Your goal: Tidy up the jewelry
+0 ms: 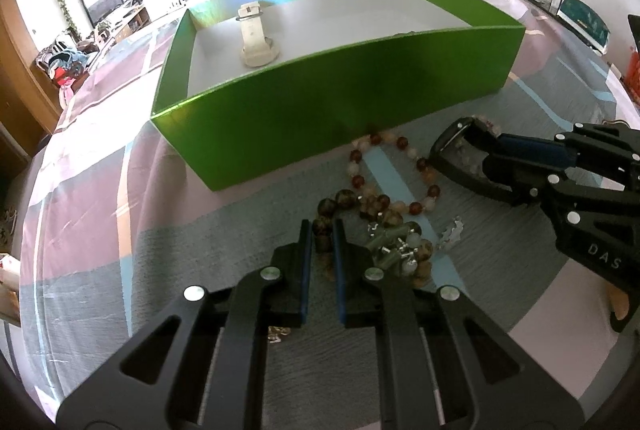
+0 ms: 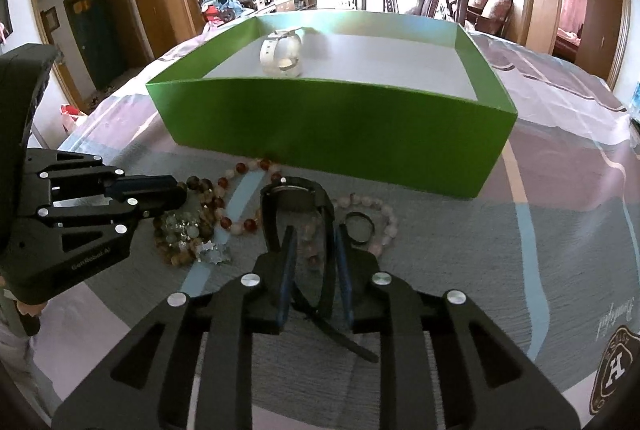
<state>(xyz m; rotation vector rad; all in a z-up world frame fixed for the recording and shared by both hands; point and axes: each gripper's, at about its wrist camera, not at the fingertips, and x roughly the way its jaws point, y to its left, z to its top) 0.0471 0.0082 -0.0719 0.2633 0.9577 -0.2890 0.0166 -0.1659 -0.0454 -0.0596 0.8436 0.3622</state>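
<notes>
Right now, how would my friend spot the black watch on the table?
Find the green box on the table. Just in front of its near wall lies a heap of bead bracelets. The black watch stands among them between the right gripper fingers: the only dark, solid band, not a string of round beads.

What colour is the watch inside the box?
White watch, in the green box; clearest in the right wrist view.

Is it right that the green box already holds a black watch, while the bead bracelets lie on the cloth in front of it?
Not quite. The watch in the green box is white, as the right wrist view shows. The black watch is outside, on the cloth between the right gripper's fingers. The bead bracelets do lie in front of the box.
</notes>
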